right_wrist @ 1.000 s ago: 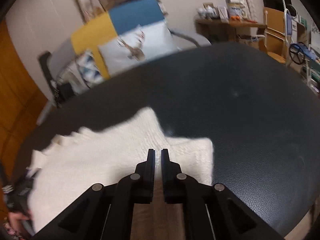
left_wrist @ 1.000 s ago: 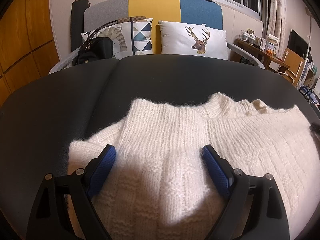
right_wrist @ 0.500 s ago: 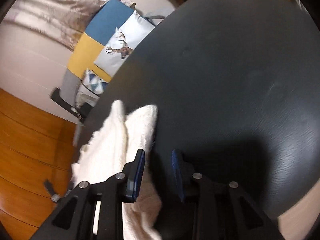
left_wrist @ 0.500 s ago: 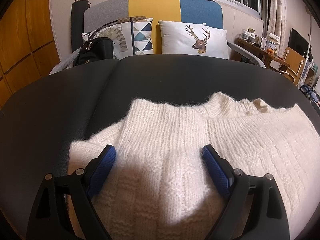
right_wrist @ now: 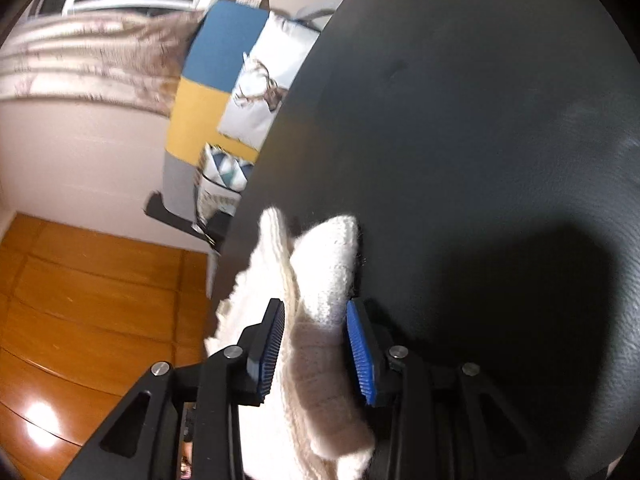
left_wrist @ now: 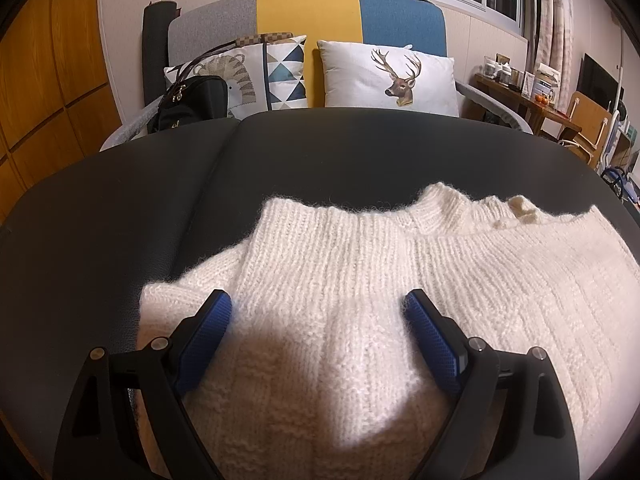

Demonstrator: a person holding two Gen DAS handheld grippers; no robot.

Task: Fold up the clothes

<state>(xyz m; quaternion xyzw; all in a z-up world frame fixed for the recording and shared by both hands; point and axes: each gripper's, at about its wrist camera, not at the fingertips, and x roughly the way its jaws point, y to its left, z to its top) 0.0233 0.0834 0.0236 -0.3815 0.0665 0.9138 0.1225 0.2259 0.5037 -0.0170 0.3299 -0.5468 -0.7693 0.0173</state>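
A fluffy white knitted sweater [left_wrist: 360, 280] lies flat on a big black padded table [left_wrist: 120, 220]. Its neck edge points away toward the far side, and its long way runs across from left to right.

The left gripper [left_wrist: 318, 308] is spread wide. It sits just above the left part of the sweater, with one blue pad on each side of a soft hump of wool. It is not pinching anything.

The right gripper [right_wrist: 316, 328] is turned on its side. A rolled-up piece of the sweater [right_wrist: 320, 280], maybe a sleeve or the right edge, sits between its two blue pads. The pads are a little way apart, with the wool filling the gap. I cannot tell if they are squeezing it or just letting go.

The right gripper is the one at the loose end. I think that end has to go across toward the left one, over the flat middle part.
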